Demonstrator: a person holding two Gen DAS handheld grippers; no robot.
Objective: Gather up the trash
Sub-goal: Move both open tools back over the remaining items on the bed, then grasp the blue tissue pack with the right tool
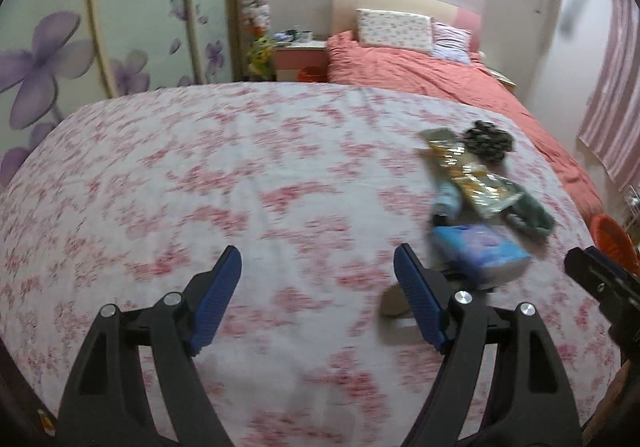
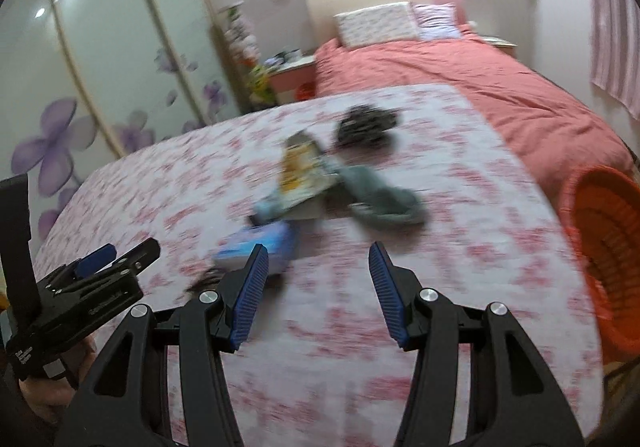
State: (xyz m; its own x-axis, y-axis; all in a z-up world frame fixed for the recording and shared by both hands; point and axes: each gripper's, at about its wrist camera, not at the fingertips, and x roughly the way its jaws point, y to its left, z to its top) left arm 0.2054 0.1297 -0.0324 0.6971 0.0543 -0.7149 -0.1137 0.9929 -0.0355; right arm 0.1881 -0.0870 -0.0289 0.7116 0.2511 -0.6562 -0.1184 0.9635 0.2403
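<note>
Lit softly and evenly from indoor lamps, with bright glare spots on the glossy wardrobe doors [image 2: 100,27]. Smeared by motion blur across the floral bedspread [image 1: 240,187] and the trash pile [image 2: 320,187]. Bent strongly by fisheye distortion, darkened at the corners.

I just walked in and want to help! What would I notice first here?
Probably the little heap of trash in the middle of the flowery sheet: a blue pack, a yellow wrapper and a dark clump. Next, the orange basket at the bed's right edge. Both grippers, left and right, are open and empty.
</note>
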